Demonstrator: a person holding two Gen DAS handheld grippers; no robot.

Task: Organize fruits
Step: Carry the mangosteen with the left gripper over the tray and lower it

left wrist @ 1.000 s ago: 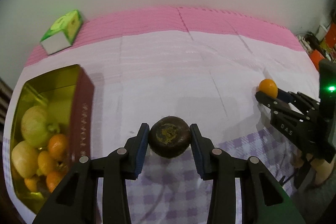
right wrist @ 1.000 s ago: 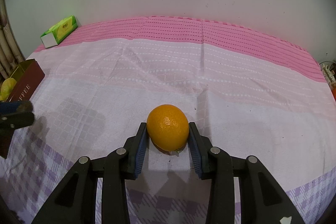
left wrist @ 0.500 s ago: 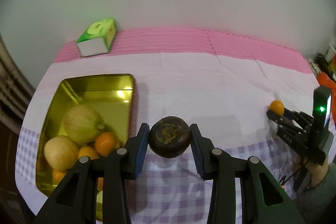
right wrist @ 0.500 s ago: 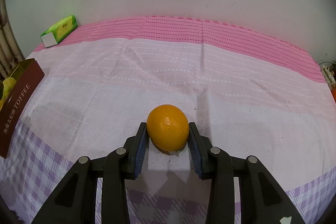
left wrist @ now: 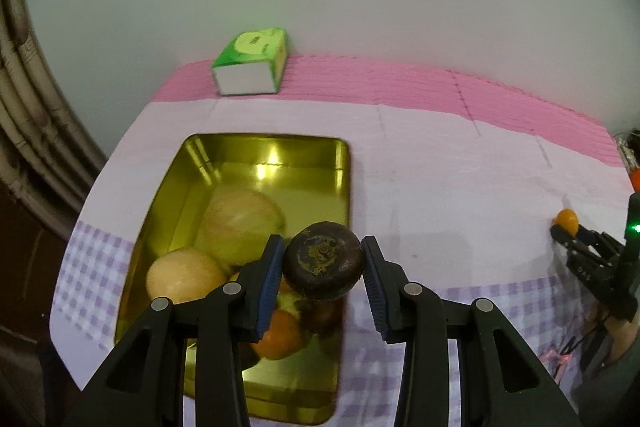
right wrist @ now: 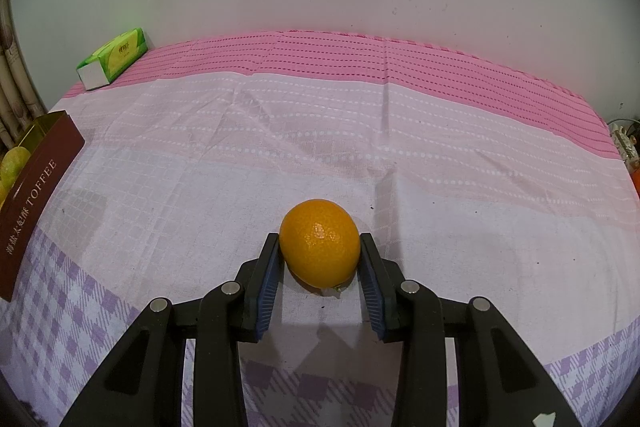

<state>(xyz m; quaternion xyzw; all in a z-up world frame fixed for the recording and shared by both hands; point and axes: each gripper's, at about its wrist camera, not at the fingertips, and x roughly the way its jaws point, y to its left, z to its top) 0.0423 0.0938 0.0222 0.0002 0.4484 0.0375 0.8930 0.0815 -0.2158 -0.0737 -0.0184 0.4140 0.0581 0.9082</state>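
We've got the left gripper (left wrist: 323, 263) clenched on a dark brown fruit (left wrist: 323, 261), hanging right over the near right rim of the gold tin (left wrist: 264, 151). That rim is our worry: let go here and the fruit may clip the edge and roll off across the cloth-covered worktop (right wrist: 400, 155). Inside, two pale apples (left wrist: 240, 225) and some oranges fill the near end, so a drop could bruise them or bounce; the far end of the tin looks bare and safer. Over on the right, our right gripper (right wrist: 320, 263) is clamped on an orange (right wrist: 319, 254) that sits down on the cloth, well apart from the tin. Squeeze too hard and the peel could suffer. The green tissue box (left wrist: 252, 67) sits clear by the wall.
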